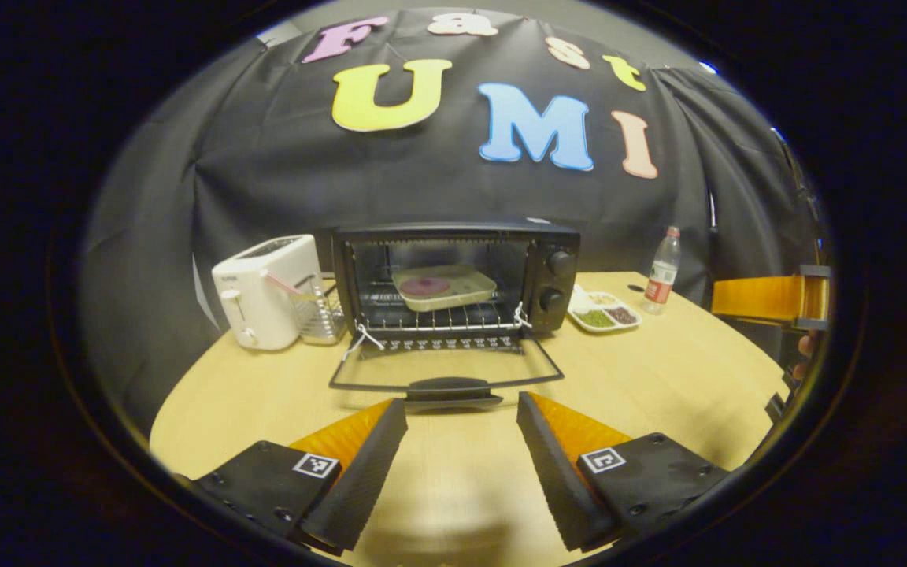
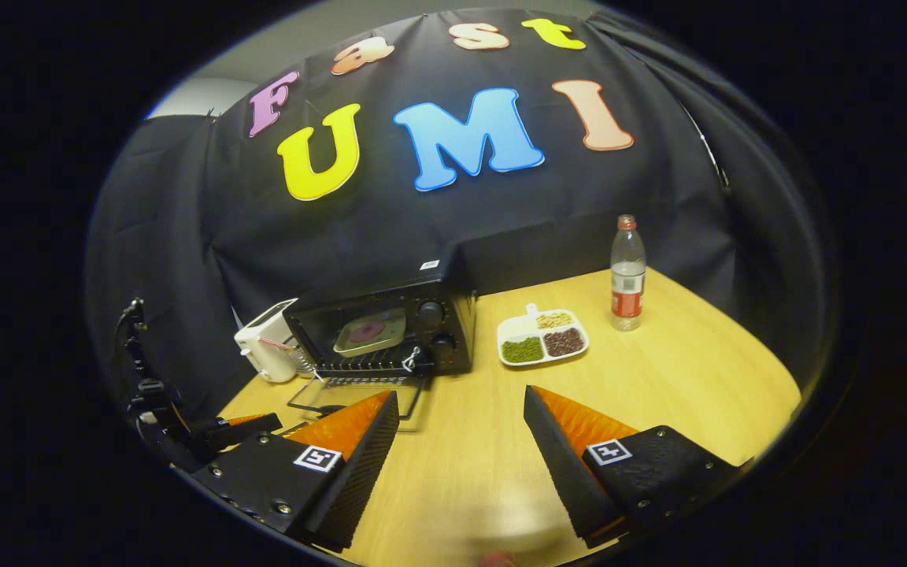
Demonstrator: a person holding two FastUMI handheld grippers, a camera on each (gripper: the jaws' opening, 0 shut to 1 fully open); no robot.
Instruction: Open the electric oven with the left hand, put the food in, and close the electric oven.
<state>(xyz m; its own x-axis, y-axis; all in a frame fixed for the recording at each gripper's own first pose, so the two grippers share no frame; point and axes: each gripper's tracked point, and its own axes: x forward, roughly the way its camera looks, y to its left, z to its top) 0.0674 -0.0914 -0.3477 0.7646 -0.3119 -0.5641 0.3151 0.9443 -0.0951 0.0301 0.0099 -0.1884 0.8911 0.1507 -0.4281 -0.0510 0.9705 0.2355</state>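
Bench (image 1: 658, 370) is carrying the electric oven (image 1: 453, 276) at its back edge, door (image 1: 446, 370) lying flat open toward the left tongs (image 1: 461, 425). Food tray (image 1: 444, 287) is sitting on the rack inside. Door handle (image 1: 449, 387) is running crosswise, dead ahead and just beyond the left tongs, which are gaping wide, empty. Right tongs (image 2: 461, 421) are also spread wide, holding nothing, and sitting well off to the oven's right, so closing looks like the left's job. Right gripper view is adding the oven's top and side; left gripper view is looking square into the cavity.

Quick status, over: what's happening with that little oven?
Both tools open, empty: left, right. Oven door down, food tray on rack. Door handle path unobstructed.
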